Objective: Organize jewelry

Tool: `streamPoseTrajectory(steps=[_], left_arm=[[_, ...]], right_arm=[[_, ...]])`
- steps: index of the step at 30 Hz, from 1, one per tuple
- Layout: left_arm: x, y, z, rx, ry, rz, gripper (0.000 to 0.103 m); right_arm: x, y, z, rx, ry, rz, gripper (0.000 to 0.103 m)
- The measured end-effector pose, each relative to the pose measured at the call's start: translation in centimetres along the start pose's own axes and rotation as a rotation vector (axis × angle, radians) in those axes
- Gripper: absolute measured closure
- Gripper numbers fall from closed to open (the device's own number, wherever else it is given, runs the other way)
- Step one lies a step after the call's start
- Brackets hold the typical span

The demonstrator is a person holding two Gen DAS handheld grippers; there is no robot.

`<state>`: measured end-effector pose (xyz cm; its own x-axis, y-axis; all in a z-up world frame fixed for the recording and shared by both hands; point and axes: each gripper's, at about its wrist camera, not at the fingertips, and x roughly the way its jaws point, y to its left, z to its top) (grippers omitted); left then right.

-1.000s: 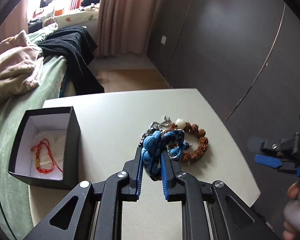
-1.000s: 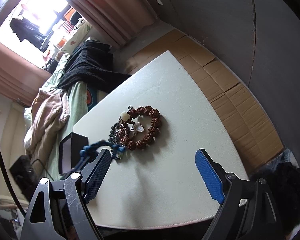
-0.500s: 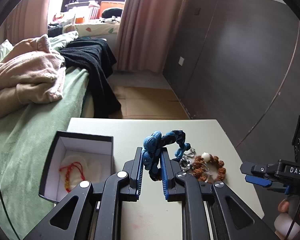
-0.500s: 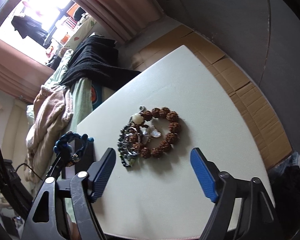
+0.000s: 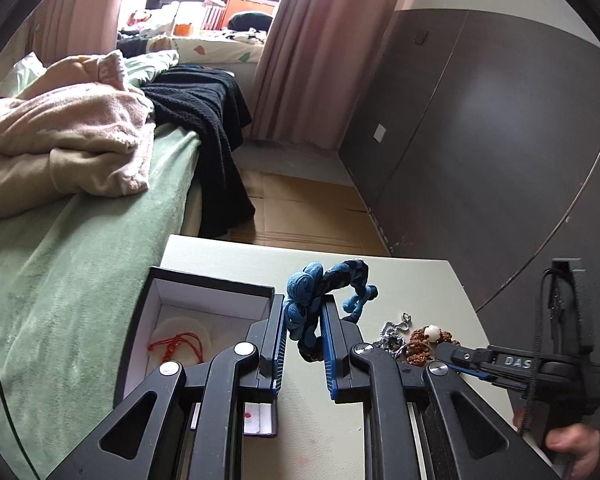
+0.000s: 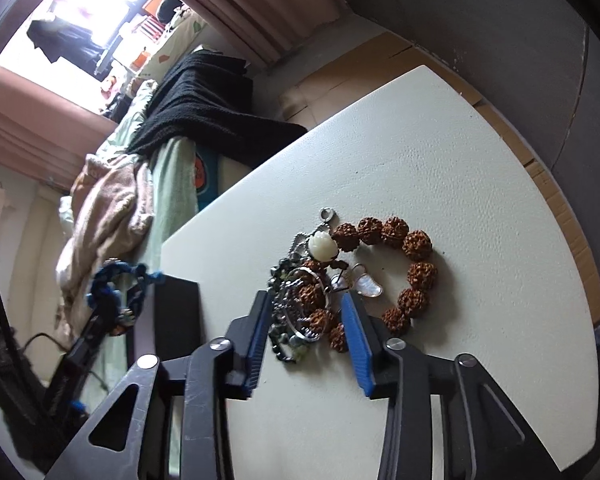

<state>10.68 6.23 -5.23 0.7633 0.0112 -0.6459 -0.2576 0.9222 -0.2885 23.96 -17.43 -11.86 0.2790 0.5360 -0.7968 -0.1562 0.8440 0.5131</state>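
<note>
Firmly clamped between the narrow-set jaws of the left gripper (image 5: 303, 338) is a blue braided bracelet (image 5: 320, 292), held in the air just beside the open black box (image 5: 204, 284). A red cord bracelet (image 5: 176, 345) is seen lying inside that box on white padding. The jaws of the right gripper (image 6: 305, 326) are closing around the tangled edge of the jewelry pile (image 6: 300, 304), where a silver chain (image 6: 296, 248), dark beads and part of the brown bead bracelet (image 6: 404, 264) are bunched between the pads; whether the pads press on them yet cannot be told. Several pieces could be snagged together there, because the chain is wound through the beads, and the whole heap might be dragged. The blue bracelet could also be dropped short of the box. Everything is set on a pale table (image 6: 440, 160) beside a green-covered bed (image 5: 80, 260), with pink curtains (image 5: 320, 52) and dark wall panels beyond.
</note>
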Motion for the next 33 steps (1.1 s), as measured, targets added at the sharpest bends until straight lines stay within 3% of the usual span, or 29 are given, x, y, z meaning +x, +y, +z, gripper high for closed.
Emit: streamPoseTrajectory(steps=[3,5,7,11,19,22,25,26,33], left_arm=[[-0.4,1.0,0.3,-0.023,-0.004,-0.005,0.086],[-0.6,1.5,0.4,-0.040,-0.005,-0.009,0.086],[-0.8,1.9,0.5,-0.059,-0.006,-0.020,0.086],[-1.8,2.5,0.6,-0.072,-0.022,-0.030,0.086],[-2.6,4.9,0.9,-0.125,-0.012,-0.009,0.086],[-2.3,5.9,1.1,-0.155,0.026,0.012,0.079],[-2.1,7.0,1.2,-0.205,0.049,-0.002,0.043],[-2.3,7.3,1.3,-0.220,0.035,0.003,0.039],[-3.6,9.2,1.5,-0.281,-0.004,0.028,0.039]], right_arm=[[1.1,-0.3,0.2,0.005,0.021,-0.021,0.069],[1.4,-0.5,0.1,0.007,0.027,-0.041,0.077],[1.5,-0.6,0.0,0.010,0.024,-0.047,0.093],[0.6,-0.3,-0.1,-0.001,-0.005,-0.026,0.097],[-3.4,1.9,-0.9,-0.056,-0.113,0.113,0.097],[-3.9,3.3,-1.2,-0.081,-0.128,0.175,0.097],[-3.8,5.1,-1.6,-0.112,-0.133,0.239,0.097],[-3.6,5.9,-1.7,-0.124,-0.134,0.263,0.097],[-1.9,10.8,-2.9,-0.209,-0.100,0.381,0.097]])
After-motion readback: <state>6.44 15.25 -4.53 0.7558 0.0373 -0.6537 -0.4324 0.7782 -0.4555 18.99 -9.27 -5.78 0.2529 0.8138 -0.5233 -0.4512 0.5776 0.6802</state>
